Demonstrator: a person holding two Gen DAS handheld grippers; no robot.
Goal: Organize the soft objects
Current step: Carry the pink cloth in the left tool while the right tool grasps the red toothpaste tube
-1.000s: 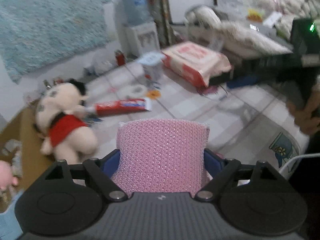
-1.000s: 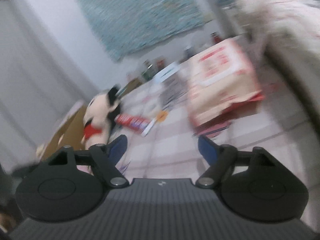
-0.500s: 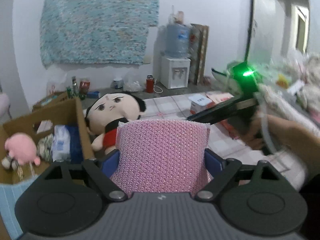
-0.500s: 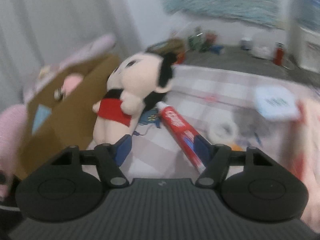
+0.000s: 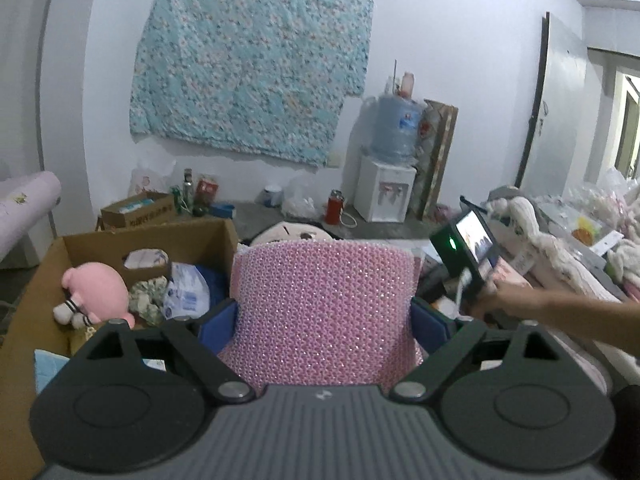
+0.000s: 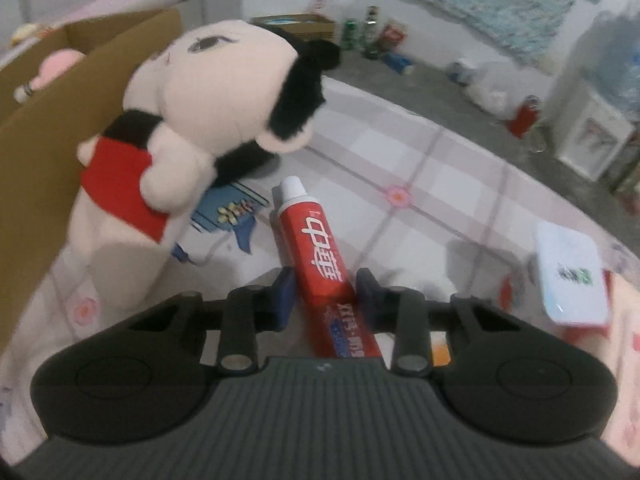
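Two grippers are busy around the cardboard box (image 5: 152,236). The left gripper (image 5: 325,316) clasps a pink sponge (image 5: 325,304) between its blue pads, jaws spread wide to fit it, and holds it up in the air just beside the box's near right corner. Inside the box lie a pink plush toy (image 5: 98,292), a flowery scrap of cloth and a white plastic packet (all bunched toward the box's left half). Beyond the sponge only the top of a doll's head peeks out.

Right of the box, the right gripper (image 6: 325,294) points down at the checked tablecloth (image 6: 420,184). Its jaws have just been closing and now stand narrow on either side of a red toothpaste tube (image 6: 320,252); the tube lies on the cloth with its white cap pointing away, and I cannot tell whether the pads actually press on it. The big-headed doll (image 6: 192,120) in the red top leans against the box's outer wall, right beside the tube. A white tin with a pale blue rim (image 6: 570,276) sits farther from the box, well to the tube's right. A person's bare forearm (image 5: 560,312) reaches in behind that gripper's handle.
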